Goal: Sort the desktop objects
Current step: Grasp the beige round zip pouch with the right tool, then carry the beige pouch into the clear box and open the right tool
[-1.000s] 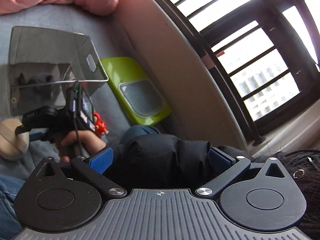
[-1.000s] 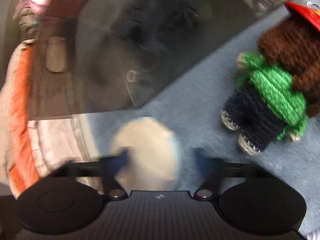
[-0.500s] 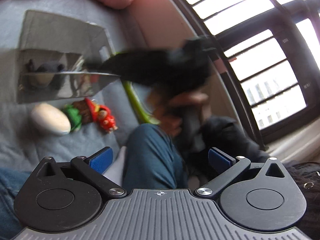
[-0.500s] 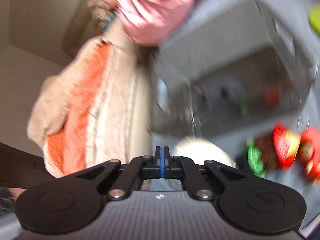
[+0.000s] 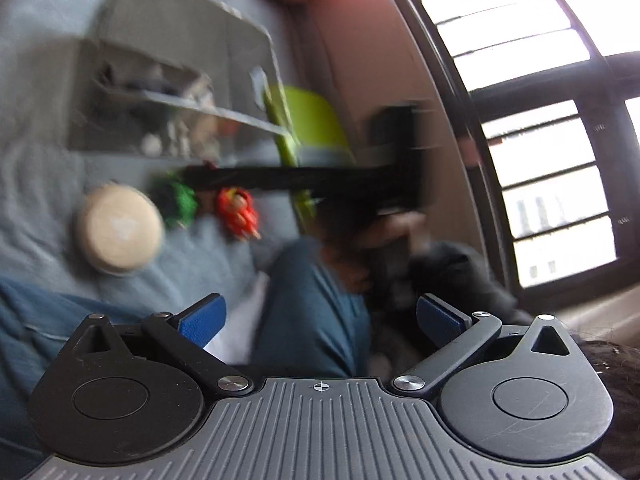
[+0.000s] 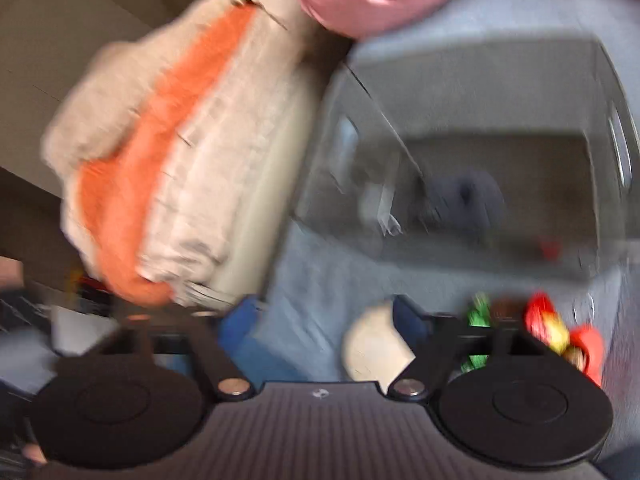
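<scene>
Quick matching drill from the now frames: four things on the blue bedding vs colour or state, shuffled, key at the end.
Things:
1. round disc
2. clear bin
3. flat case
4. left gripper

Colour or state:
a. lime green
b. open, nothing between its fingers
c. cream
d. see-through grey, dark item inside

Pairs: 1-c, 2-d, 3-a, 4-b

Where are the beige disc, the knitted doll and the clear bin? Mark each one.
Beige disc (image 5: 120, 234), left wrist view, centre of its flat top face.
Knitted doll (image 5: 182, 200), left wrist view, its green sweater.
Clear bin (image 6: 500, 152), right wrist view, its clear near wall.
</scene>
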